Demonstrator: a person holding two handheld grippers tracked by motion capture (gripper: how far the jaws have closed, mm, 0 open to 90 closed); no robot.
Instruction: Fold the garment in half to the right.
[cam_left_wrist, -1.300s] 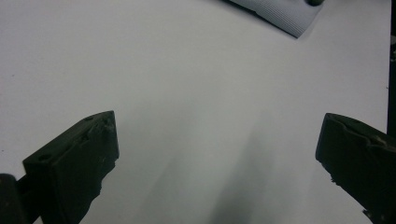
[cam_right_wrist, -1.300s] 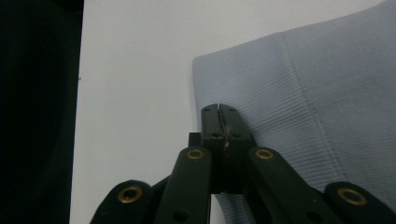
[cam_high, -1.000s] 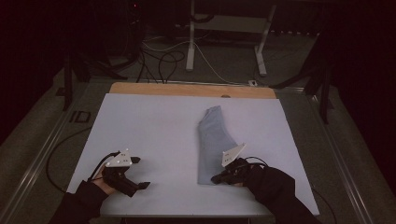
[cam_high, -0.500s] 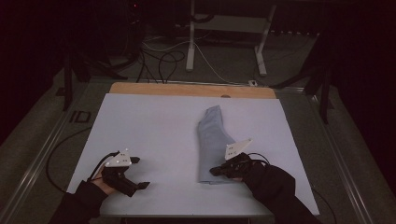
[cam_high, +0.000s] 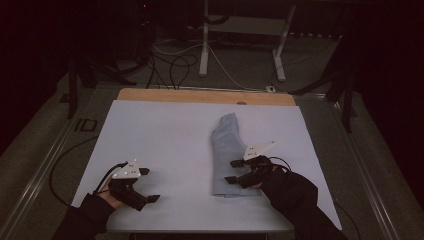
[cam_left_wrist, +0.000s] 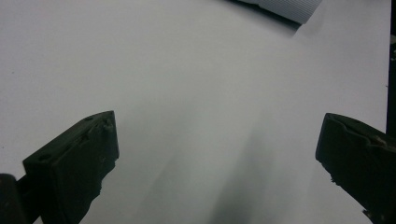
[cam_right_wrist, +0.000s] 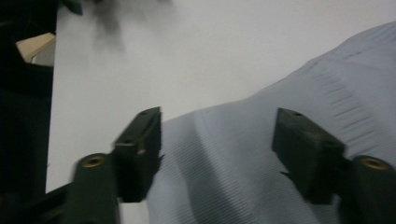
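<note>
In the high view, a folded pale blue cloth (cam_high: 227, 155) lay flat on the white table (cam_high: 160, 145), right of the middle, its long side running from the far part of the table toward the near edge. The right tool (cam_high: 234, 171) hovered over the cloth's near right part, jaws just opened and standing apart with nothing clamped. The left tool (cam_high: 148, 185) sat well apart from the cloth near the table's near left corner, jaws spread and empty.

In the left gripper view, the left tool (cam_left_wrist: 217, 154) had both jaws wide apart over bare table, with a corner of the cloth (cam_left_wrist: 289, 7) at the top edge.

In the right gripper view, the right tool (cam_right_wrist: 217, 140) had its jaws apart above the ribbed cloth (cam_right_wrist: 280, 121), which lay beneath them ungripped.
</note>
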